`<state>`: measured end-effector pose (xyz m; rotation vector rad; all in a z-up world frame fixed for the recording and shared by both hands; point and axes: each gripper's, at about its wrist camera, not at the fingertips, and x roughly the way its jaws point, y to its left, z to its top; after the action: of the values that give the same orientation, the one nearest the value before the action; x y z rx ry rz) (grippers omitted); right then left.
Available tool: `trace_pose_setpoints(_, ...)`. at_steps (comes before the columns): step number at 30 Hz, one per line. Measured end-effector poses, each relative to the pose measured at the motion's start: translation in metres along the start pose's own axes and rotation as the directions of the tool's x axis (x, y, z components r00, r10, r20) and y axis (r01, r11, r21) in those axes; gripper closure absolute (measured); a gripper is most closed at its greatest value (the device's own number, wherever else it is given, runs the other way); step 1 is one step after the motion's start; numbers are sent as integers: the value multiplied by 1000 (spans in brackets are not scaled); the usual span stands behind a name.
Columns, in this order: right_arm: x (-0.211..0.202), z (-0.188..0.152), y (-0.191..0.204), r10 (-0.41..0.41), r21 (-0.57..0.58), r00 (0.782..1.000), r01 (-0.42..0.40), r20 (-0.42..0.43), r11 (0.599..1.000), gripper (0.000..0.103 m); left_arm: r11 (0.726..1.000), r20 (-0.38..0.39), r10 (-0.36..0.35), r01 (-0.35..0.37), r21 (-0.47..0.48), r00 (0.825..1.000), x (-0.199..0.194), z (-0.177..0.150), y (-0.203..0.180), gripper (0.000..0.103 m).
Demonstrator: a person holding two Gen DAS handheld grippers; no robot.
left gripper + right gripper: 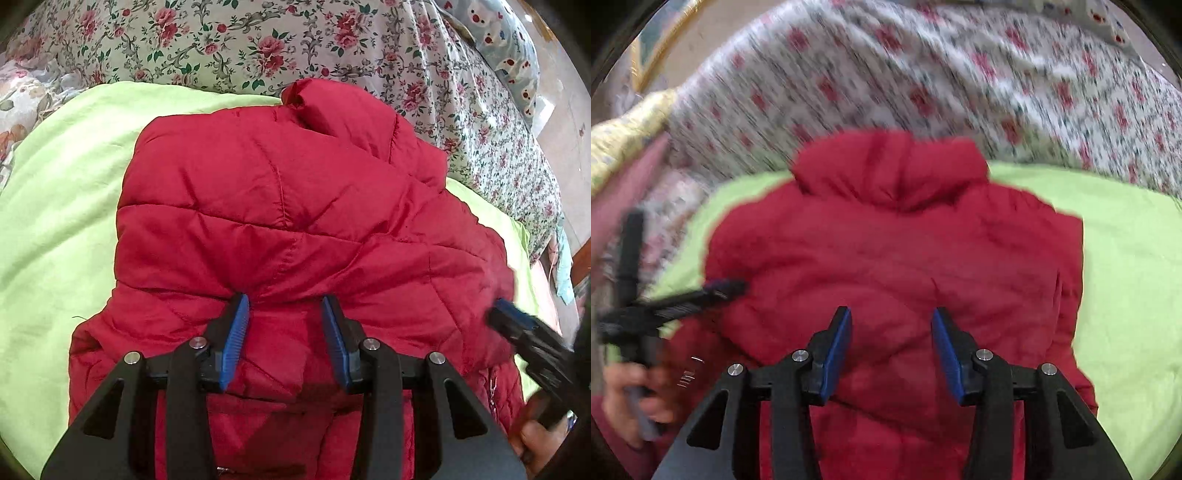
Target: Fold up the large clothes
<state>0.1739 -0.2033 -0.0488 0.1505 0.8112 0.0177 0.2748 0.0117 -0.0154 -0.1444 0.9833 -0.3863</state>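
Observation:
A red quilted jacket (280, 206) lies on a lime green sheet (62, 192), its collar (890, 166) at the far end. My left gripper (286, 302) is low on the jacket's near part, its blue pads (236, 332) closed on a thick puckered fold of red fabric. In the right wrist view the left gripper (731, 286) shows blurred at the jacket's left edge. My right gripper (890, 317) hovers over the jacket (886, 258) with its jaws apart and nothing pinched between them. It also shows blurred at the jacket's right side as the right gripper (502, 310).
A floral bedsheet (229, 40) covers the bed beyond and around the green sheet. A patterned pillow (509, 48) lies at the far right, near the bed's edge. A person's hand (624, 387) holds the left gripper; another hand (535, 443) holds the right.

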Motion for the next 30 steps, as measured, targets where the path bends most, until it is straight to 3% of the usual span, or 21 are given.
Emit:
trace_pose_setpoints(4, 24, -9, -25, -35, 61, 998, 38, -51, 997, 58, 1000, 17, 3, -4, 26, 1000, -12, -4, -2, 64)
trace_pose_setpoints(10, 27, -11, -38, -37, 99, 998, 41, -43, 994, 58, 999, 103, 10, -13, 31, 995, -34, -1, 0, 64)
trace_pose_setpoints(16, 30, -13, -36, -33, 99, 998, 38, -49, 994, 56, 999, 3, 43, -43, 34, 999, 0, -2, 9, 64)
trace_pose_setpoints(30, 47, -18, -38, -17, 89, 996, 25, -88, 996, 57, 998, -17, 45, -44, 34, 999, 15, -6, 14, 66)
